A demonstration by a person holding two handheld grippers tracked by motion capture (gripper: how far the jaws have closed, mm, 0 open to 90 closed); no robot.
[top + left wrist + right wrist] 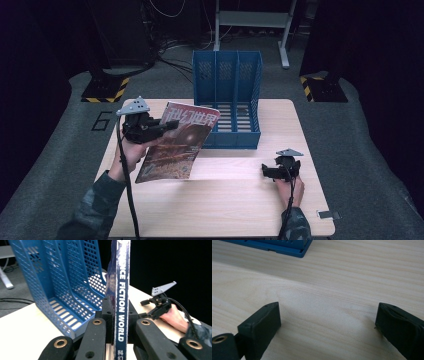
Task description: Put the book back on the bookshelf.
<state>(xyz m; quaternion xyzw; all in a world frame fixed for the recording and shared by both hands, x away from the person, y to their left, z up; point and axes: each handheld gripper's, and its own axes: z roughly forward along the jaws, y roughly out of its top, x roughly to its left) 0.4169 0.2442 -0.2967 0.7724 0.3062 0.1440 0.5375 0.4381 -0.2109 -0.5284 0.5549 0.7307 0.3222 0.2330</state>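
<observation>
A science fiction magazine (pixel 177 142) with a red-brown cover is lifted off the table, tilted, in my left gripper (pixel 167 126), which is shut on its spine edge. In the left gripper view the blue spine of the magazine (pixel 122 297) stands upright between the two jaws, pressed from both sides. A blue three-slot file rack (pixel 227 100) stands at the table's far middle, just right of the magazine; the same file rack (pixel 57 287) fills the left of the left gripper view. My right gripper (pixel 267 171) rests low over the table at the right, open, with bare wood between its fingertips (pixel 262 327).
The light wooden table (pixel 225 200) has free room in front and in the middle. A small metal tag (pixel 328 215) lies near the front right corner. The rack's front corner (pixel 287 250) shows at the top of the right gripper view. Dark floor and stands surround the table.
</observation>
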